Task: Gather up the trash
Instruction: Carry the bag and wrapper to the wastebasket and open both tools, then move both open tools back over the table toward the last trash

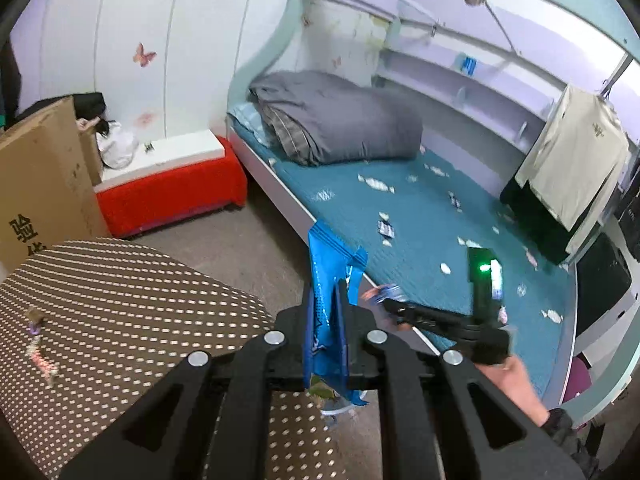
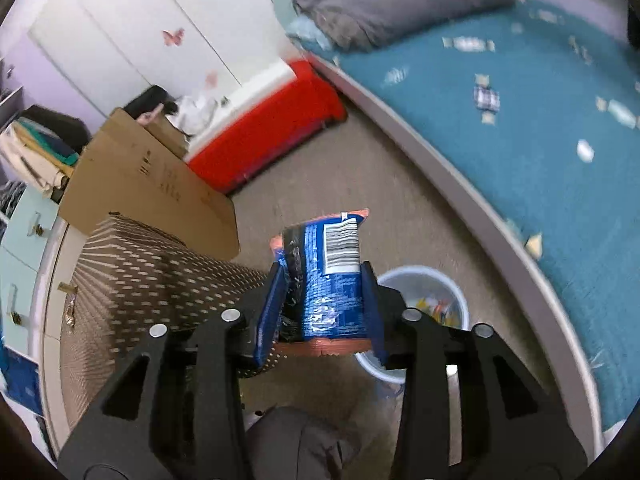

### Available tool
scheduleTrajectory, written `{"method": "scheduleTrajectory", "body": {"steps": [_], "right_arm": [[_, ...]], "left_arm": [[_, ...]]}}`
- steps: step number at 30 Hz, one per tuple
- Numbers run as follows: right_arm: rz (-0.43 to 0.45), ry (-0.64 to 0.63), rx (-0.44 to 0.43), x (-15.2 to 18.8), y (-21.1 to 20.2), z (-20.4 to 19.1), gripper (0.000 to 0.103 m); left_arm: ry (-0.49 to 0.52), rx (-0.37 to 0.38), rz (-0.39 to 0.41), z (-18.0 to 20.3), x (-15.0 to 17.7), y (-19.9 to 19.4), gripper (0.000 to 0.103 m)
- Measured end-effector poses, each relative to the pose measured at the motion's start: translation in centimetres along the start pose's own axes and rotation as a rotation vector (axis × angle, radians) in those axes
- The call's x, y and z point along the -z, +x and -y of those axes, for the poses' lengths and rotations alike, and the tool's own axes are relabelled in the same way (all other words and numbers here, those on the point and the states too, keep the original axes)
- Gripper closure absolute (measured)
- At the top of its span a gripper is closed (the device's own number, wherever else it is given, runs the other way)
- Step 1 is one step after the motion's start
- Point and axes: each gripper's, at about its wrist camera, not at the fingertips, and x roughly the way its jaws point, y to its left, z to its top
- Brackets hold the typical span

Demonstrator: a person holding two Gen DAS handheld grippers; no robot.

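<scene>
In the left wrist view my left gripper (image 1: 334,292) is shut on a crumpled blue wrapper (image 1: 322,264) that hangs through its fingers. To its right a person's hand (image 1: 520,380) carries my right gripper (image 1: 386,300), with a small packet at its tips. In the right wrist view my right gripper (image 2: 320,268) has a blue snack packet (image 2: 332,280) with a barcode between its blue pads, touching both. A pale round bin (image 2: 420,271) with trash inside stands on the floor just beyond and right of those fingers. Several wrappers (image 1: 386,228) lie on the teal bed sheet (image 1: 424,248).
A brown dotted stool (image 1: 120,300) at the left carries a candy wrapper (image 1: 40,356). Behind it stand a cardboard box (image 1: 40,184) and a red bench (image 1: 172,196). A grey duvet (image 1: 340,120) lies at the bed's head. Clothes (image 1: 572,160) hang at the right.
</scene>
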Motion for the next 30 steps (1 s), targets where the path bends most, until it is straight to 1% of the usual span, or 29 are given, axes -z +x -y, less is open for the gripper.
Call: {"method": "scheduleTrajectory", "body": {"steps": [1,2,5,9,13,15,20,21,22,23,25,26,27,28,30], "right_arm": [[-0.014,0.018,0.004,0.1,0.7,0.8,0.044],[-0.023,0.038,0.006,0.1,1.2,1.4,0.037],[-0.024,0.089,0.0,0.3,1.6,3.0,0.028],[0.011,0.098,0.009,0.2,-0.1,4.1,0.024],[0.066,0.111,0.023,-0.3,-2.4,5.0,0.02],[0.099,0.116,0.037,-0.5,-3.7,5.3,0.018],[0.155,0.114,0.036,-1.2,-6.0,5.1,0.015],[0.161,0.113,0.035,-1.4,-6.2,5.0,0.015],[0.17,0.111,0.034,-1.4,-6.6,4.8,0.014],[0.178,0.111,0.037,-1.4,-7.0,4.7,0.014],[0.196,0.112,0.043,-1.5,-7.6,4.2,0.013],[0.206,0.11,0.042,-1.6,-7.9,4.1,0.011],[0.214,0.107,0.042,-1.6,-8.2,3.9,0.01],[0.222,0.101,0.042,-1.7,-8.5,3.6,0.009],[0.229,0.088,0.04,-1.7,-8.8,3.1,0.008]], "left_arm": [[0.004,0.0,-0.009,0.1,0.1,0.5,0.093],[0.01,0.002,-0.026,0.5,0.1,1.5,0.093],[0.028,0.005,-0.074,1.4,0.2,4.3,0.093],[0.048,0.021,-0.142,2.4,0.7,8.0,0.093],[0.073,0.036,-0.201,3.6,1.3,11.2,0.093],[0.082,0.043,-0.217,4.2,1.5,12.2,0.093],[0.102,0.067,-0.242,5.4,0.8,14.6,0.092],[0.107,0.073,-0.242,5.5,0.7,14.9,0.089],[0.117,0.081,-0.247,5.6,0.5,15.3,0.074],[0.12,0.084,-0.249,5.8,0.3,15.6,0.066],[0.124,0.067,-0.229,5.8,0.1,15.6,0.022],[0.122,0.049,-0.207,5.7,0.0,15.3,0.015],[0.118,0.035,-0.188,5.7,-0.2,15.1,0.011],[0.113,0.024,-0.178,5.6,-0.4,14.8,0.009],[0.101,0.016,-0.176,5.5,-0.6,14.3,0.009]]}}
